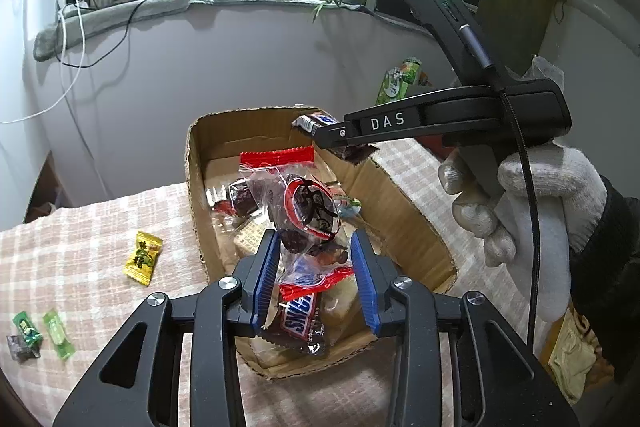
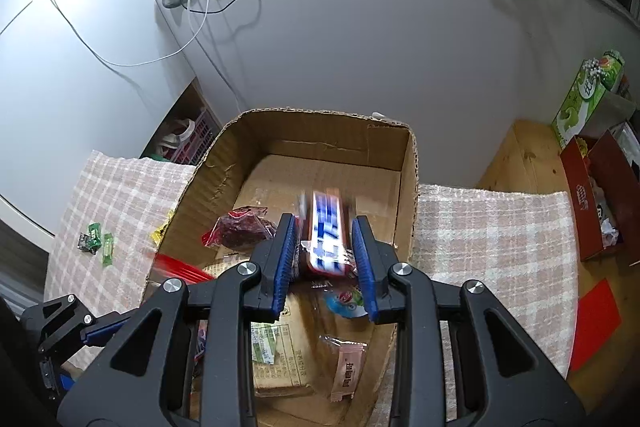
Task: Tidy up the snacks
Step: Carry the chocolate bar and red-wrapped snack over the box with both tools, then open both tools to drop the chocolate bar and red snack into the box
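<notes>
A cardboard box [image 1: 400,199] stands on the checked cloth and holds several snacks. My left gripper [image 1: 316,251] hangs over the box, its jaws apart around a clear bag of dark dates [image 1: 308,211] with red ends; whether the pads [image 1: 267,267] press it I cannot tell. A Snickers bar [image 1: 300,319] lies in the box below it. My right gripper [image 2: 325,239] is shut on a blue and white Snickers bar [image 2: 326,231] above the box [image 2: 408,187]. It shows in the left wrist view [image 1: 344,139] over the box's far right rim.
A yellow candy [image 1: 142,258] and small green candies [image 1: 56,333] lie on the cloth left of the box. A pink packet [image 2: 346,371] and a red date bag [image 2: 240,231] lie inside the box. A green carton [image 2: 588,95] and a red box [image 2: 600,199] stand at right.
</notes>
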Available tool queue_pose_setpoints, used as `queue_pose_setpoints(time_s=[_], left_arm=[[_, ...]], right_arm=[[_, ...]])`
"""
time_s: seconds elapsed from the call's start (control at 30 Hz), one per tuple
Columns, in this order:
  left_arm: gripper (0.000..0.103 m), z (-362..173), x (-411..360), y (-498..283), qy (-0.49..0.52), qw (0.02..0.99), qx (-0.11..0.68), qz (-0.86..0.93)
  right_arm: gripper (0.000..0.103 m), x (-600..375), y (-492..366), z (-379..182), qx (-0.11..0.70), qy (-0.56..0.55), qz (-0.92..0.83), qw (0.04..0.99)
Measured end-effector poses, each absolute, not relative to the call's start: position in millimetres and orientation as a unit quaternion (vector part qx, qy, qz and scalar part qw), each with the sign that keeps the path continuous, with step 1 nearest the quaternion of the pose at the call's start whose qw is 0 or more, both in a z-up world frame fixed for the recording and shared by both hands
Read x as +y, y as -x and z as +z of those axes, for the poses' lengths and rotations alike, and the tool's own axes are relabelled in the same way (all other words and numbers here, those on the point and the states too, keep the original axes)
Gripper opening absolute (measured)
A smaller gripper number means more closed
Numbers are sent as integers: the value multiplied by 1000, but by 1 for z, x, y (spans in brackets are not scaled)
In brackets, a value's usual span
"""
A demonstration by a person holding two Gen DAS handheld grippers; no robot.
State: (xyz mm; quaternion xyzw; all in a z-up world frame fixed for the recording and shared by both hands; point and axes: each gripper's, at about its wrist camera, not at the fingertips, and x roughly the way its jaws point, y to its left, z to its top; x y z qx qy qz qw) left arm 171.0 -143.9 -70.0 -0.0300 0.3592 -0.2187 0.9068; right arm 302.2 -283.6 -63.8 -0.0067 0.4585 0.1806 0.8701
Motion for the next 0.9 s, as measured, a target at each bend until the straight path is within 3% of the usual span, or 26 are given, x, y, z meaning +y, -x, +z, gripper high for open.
queue_pose_setpoints(time_s=[0.1, 0.2, 0.3, 0.9], left_arm=[[38, -70, -145, -171, 25, 906, 361, -218], [54, -69, -145, -170, 26, 908, 358, -215], [61, -69, -145, -170, 26, 908, 361, -212], [63, -63, -138, -161, 35, 911, 356, -207]], right_arm=[[68, -282, -301, -60, 451, 13, 176, 875], [74, -280, -297, -55, 439, 17, 178, 880], [83, -277, -297, -54, 438, 22, 177, 881], [83, -290, -282, -49, 439, -8, 164, 883]])
